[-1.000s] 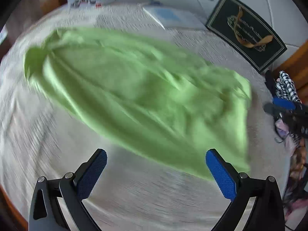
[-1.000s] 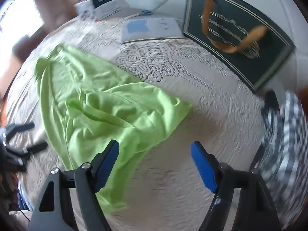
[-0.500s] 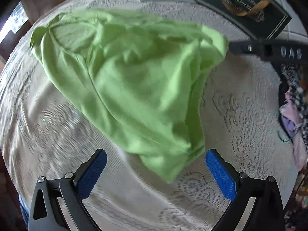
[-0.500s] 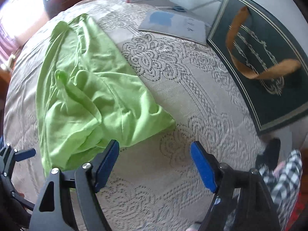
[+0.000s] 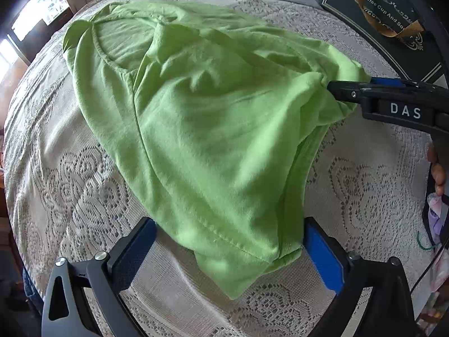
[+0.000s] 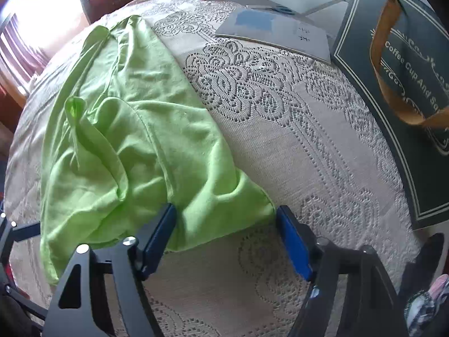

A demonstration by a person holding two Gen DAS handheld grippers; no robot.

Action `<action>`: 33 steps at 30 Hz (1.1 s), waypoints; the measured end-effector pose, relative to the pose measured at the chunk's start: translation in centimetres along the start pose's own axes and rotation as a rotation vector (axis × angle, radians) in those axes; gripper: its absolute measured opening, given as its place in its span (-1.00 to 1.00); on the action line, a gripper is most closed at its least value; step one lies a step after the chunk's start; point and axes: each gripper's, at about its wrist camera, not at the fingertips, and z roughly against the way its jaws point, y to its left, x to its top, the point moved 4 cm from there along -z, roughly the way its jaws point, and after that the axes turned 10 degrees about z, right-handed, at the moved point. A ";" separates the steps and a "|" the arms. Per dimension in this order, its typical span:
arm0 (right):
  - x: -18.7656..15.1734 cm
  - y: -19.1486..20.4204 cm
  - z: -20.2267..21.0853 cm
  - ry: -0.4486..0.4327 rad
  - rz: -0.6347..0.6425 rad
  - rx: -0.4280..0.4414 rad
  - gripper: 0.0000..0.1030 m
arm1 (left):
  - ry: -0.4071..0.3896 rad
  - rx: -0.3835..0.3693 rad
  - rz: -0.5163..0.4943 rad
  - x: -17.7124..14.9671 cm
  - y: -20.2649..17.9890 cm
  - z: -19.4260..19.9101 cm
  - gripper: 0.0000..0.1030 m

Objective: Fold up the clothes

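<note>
Your left tool (image 5: 228, 248) stands released, its blue pads spread either side of the near hem corner of the green shirt (image 5: 202, 129); the cloth lies between the pads but is not pinched. Your right tool (image 6: 226, 237) is likewise released in its own view, one pad resting on or just over the fabric and the other just off the shirt's other bottom corner. In the left view that tool's fingers look close together at the cloth edge, so I judge it at the point of taking hold, not yet gripping.

The shirt lies rumpled on the lace-covered worktop (image 6: 280, 129), hem end nearest you, neckline away from you. Beyond it sit a grey booklet (image 6: 275, 35) and a dark gift bag (image 6: 407, 90), both apart from the shirt.

Step in hand, as judged: seizing the two hem corners. Next, clamp both tools, then draw the hem taut and flat before any fold.
</note>
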 end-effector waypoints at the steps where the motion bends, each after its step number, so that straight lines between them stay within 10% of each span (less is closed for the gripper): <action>1: 0.1 0.0 0.1 -0.002 0.004 -0.010 0.00 | -0.015 0.003 -0.012 0.0 -0.1 0.5 0.25; 2: 0.1 -0.1 0.2 -0.006 0.005 -0.016 -0.13 | -0.024 0.002 -0.022 0.0 -0.2 0.8 -0.13; 4: 0.3 0.1 0.3 -0.005 0.005 -0.010 -0.67 | -0.025 -0.006 -0.034 0.2 -0.3 1.1 -0.28; 6: 0.3 0.4 0.4 0.006 0.000 0.002 -0.78 | -0.022 -0.020 -0.032 0.4 0.4 1.4 -0.44; 19: 3.4 2.5 6.3 -0.094 -0.097 0.014 -0.83 | -0.063 -0.179 -0.007 6.8 6.8 6.8 -0.68; 33: 21.6 8.1 6.9 -0.222 -0.102 -0.015 -0.83 | -0.079 -0.319 -0.017 21.4 20.1 5.7 -0.68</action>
